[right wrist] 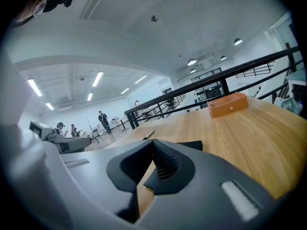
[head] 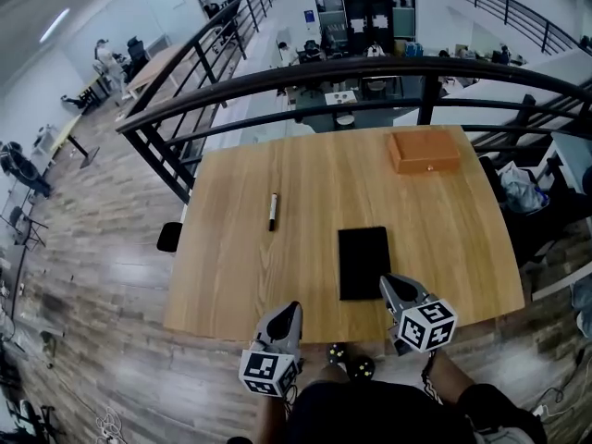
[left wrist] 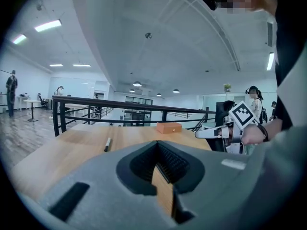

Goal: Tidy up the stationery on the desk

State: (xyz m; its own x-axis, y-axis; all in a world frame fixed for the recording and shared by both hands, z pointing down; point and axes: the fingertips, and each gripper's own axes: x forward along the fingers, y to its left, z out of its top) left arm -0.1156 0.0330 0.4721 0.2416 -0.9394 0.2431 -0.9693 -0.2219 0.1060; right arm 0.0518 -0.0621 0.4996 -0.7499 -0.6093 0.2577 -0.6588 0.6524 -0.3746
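Three items are seen on the wooden desk (head: 240,285) in the head view: a marker pen (head: 273,211) at eleven o'clock from the left gripper (head: 286,316), a black notebook (head: 363,263) just beyond the right gripper (head: 395,289) at eleven o'clock, and an orange-brown box (head: 424,151) far off at one o'clock. Both grippers are held at the near edge, and nothing is gripped.

In the left gripper view the jaws are drawn almost together, with only desk wood showing through the slit. The pen (left wrist: 107,144) lies ahead at ten o'clock.

In the right gripper view the jaws are likewise closed up and empty. The notebook (right wrist: 189,145) lies directly ahead and the box (right wrist: 228,104) beyond it at one o'clock.

No item appears to have been tidied yet. For a clean first pick, the jaws should be spread before descent, set crosswise to the pen's barrel and closed near its middle. The thin notebook would best be taken by an edge.
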